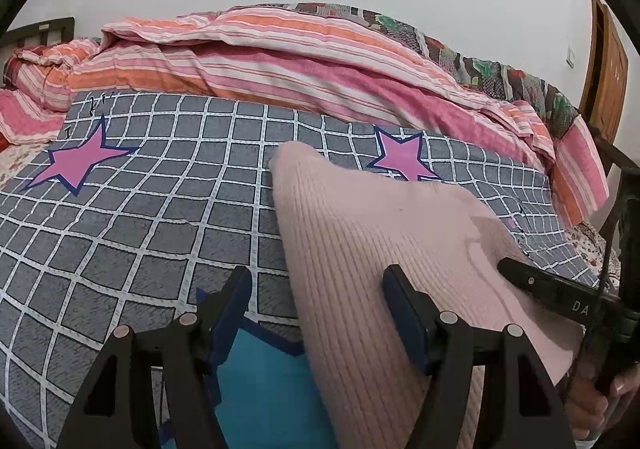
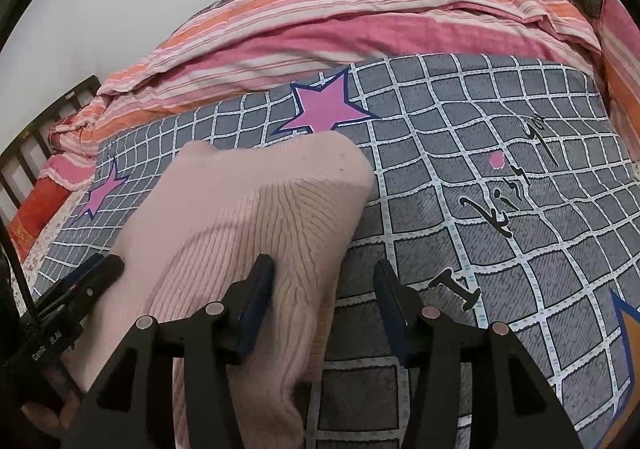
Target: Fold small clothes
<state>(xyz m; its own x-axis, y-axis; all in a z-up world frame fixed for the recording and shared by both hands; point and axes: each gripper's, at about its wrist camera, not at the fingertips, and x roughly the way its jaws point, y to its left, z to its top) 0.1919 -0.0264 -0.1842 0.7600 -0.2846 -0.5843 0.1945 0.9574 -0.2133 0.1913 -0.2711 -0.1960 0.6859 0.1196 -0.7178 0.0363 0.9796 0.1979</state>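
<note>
**Folding the pink knit on the checked bedspread**

Looking along the left wrist view first: the left gripper (image 1: 316,313) stood spread, nothing pinched. Its left pad hung over bare bedspread (image 1: 132,233); its right pad lay over the ribbed pink knit garment (image 1: 360,241), whose near edge ran between the two. The garment lay roughly flat on the grey checked cover, stretching away toward a pink star (image 1: 402,159). Striped bedding (image 1: 280,61) was heaped behind, against the wall. At far right the other tool's black finger rested on the knit's edge, with part of a hand (image 1: 592,401) beneath it.

Right wrist view next: the right gripper (image 2: 324,301) was also spread and gripping nothing. Its left pad sat on or just above the knit, the right pad over the bedspread, the fabric edge between them. My guess was that both tools straddled opposite edges so as to pinch and lift for a fold.

Only this view showed a doubled layer on the garment's far part, suggesting one fold was in, and the script lettering (image 2: 504,201) printed on the cover. Only the left view showed the blue patch (image 1: 264,381) and the wooden door (image 1: 604,69).
</note>
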